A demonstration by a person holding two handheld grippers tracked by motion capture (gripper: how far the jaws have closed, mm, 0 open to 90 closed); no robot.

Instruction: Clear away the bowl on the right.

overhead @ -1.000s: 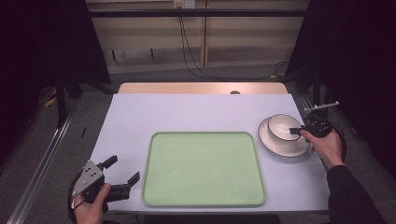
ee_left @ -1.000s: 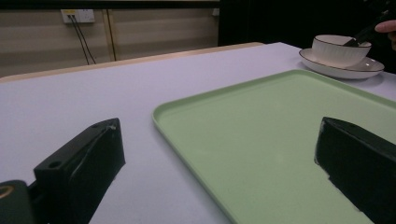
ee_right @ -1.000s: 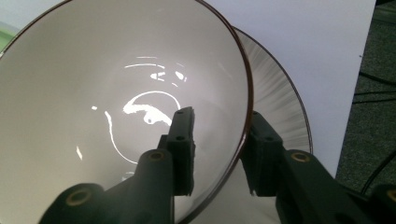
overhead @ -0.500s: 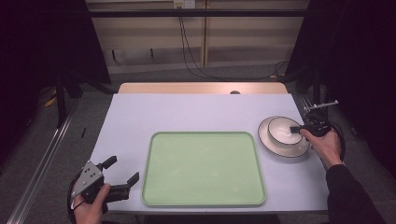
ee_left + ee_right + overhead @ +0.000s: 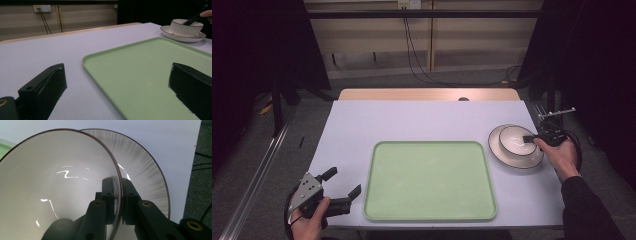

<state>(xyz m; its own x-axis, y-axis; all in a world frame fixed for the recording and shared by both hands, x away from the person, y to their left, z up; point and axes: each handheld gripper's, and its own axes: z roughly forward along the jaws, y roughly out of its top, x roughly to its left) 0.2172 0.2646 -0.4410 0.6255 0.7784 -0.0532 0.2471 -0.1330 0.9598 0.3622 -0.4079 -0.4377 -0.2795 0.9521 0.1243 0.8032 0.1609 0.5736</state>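
No readable writing showing. Bowl (image 5: 516, 139): glossy white ceramic, round, dark rim line, sitting on matching saucer (image 5: 532, 161) just right of matte green tray (image 5: 430, 180). Right tool (image 5: 530, 138) having just closed, pinching bowl rim. Left tool (image 5: 343, 188) gaping wide, gripping nothing, resting left of tray on tabletop (image 5: 422, 120).

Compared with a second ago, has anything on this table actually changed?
The right gripper has just been closing; its jaws now pinch the rim of the white bowl, one inside, one outside. The bowl sits on its plate as before. The left gripper stayed open at the table's near corner, and the green tray has not moved.
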